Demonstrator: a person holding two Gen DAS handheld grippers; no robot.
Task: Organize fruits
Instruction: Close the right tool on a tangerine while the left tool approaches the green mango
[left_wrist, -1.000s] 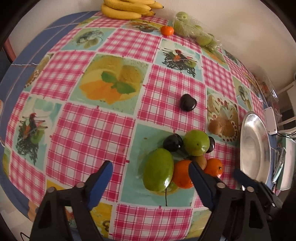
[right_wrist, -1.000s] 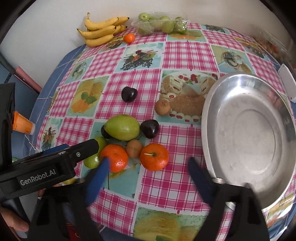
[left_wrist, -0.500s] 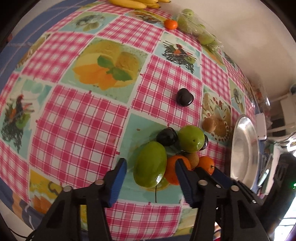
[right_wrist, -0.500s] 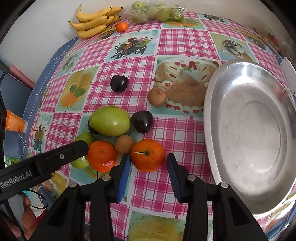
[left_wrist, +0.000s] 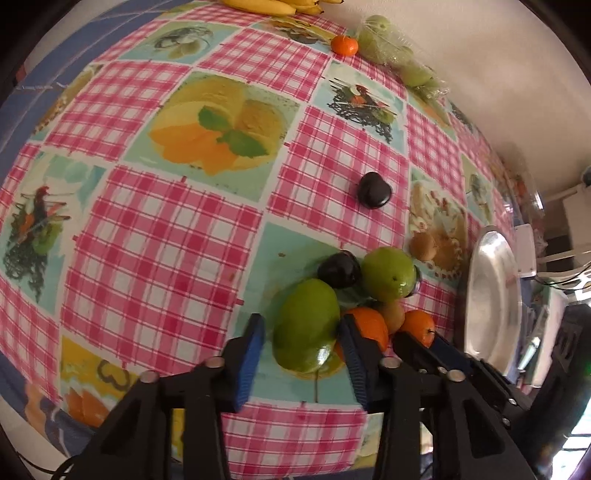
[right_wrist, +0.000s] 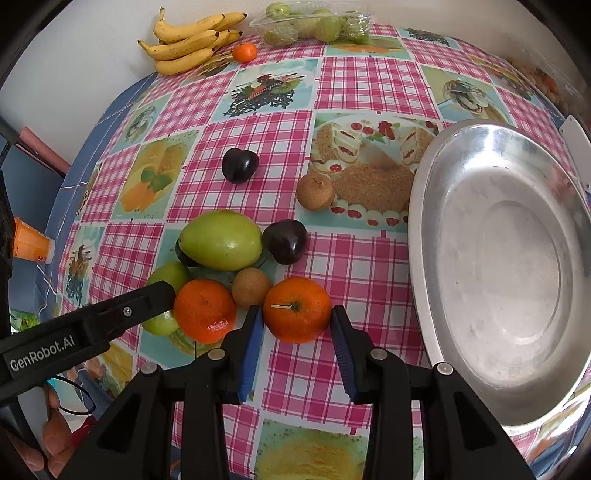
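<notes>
A tabletop fills both views, covered with an oilcloth of pink-and-white check squares set between pale turquoise panels printed with food pictures: lemons with mint, a cake with cherries, roosters. A blue border shows at its left edge, and a plain white wall rises just behind its far side.

Against that wall lie a bunch of bananas, a small mandarin just beside them, and a clear bag of green fruits. A large bare metal dish sits at the right side of the tabletop.

Near the front edge a cluster of fruit lies together. The left tool has just been closing, and its blue pads now sit either side of a green mango; the right pad touches it, while a thin gap seems to remain at the left pad. The right tool has also narrowed, and its pads press both flanks of an orange with a stem, which rests on the cloth just left of the dish. Between the two lie a second orange, a small brown fruit, a larger green fruit and a dark plum. Another dark plum and another brown fruit lie apart, farther back.

A hand shows at the lower left of the right wrist view.
</notes>
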